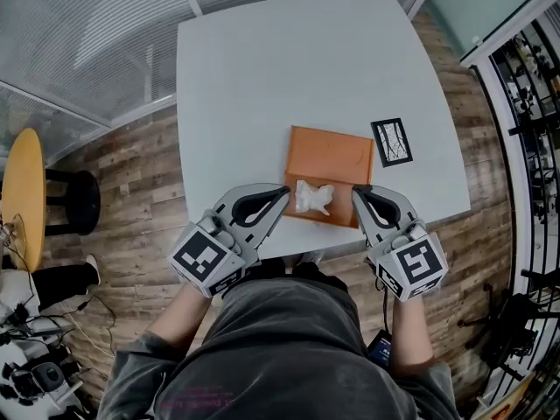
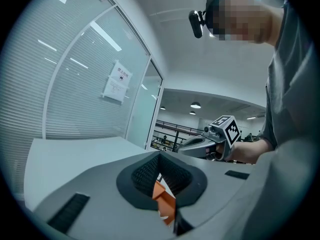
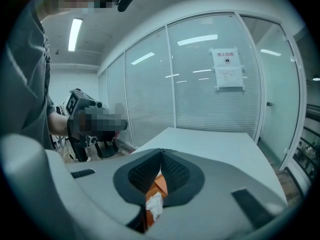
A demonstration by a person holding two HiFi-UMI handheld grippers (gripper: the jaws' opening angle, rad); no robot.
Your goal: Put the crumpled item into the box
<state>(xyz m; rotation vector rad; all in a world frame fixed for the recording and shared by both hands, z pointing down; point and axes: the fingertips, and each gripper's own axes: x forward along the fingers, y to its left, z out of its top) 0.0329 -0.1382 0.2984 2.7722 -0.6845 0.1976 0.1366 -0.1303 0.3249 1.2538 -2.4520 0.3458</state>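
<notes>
Crumpled item (image 1: 312, 198): white, wadded, papery, lying on near part of flat orange box (image 1: 331, 160), close to table (image 1: 262, 77) front edge. Left tool (image 1: 283, 192) and right tool (image 1: 356, 192) flanking it, both clenched, gripping nothing.

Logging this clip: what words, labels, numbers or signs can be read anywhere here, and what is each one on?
No text here can be quoted.
Notice on the glass wall: red heading above small print, too small to read.
Print on the person's shirt: faint and blurred, unreadable.
Card on the table: black-bordered pattern, no words or numbers.
</notes>
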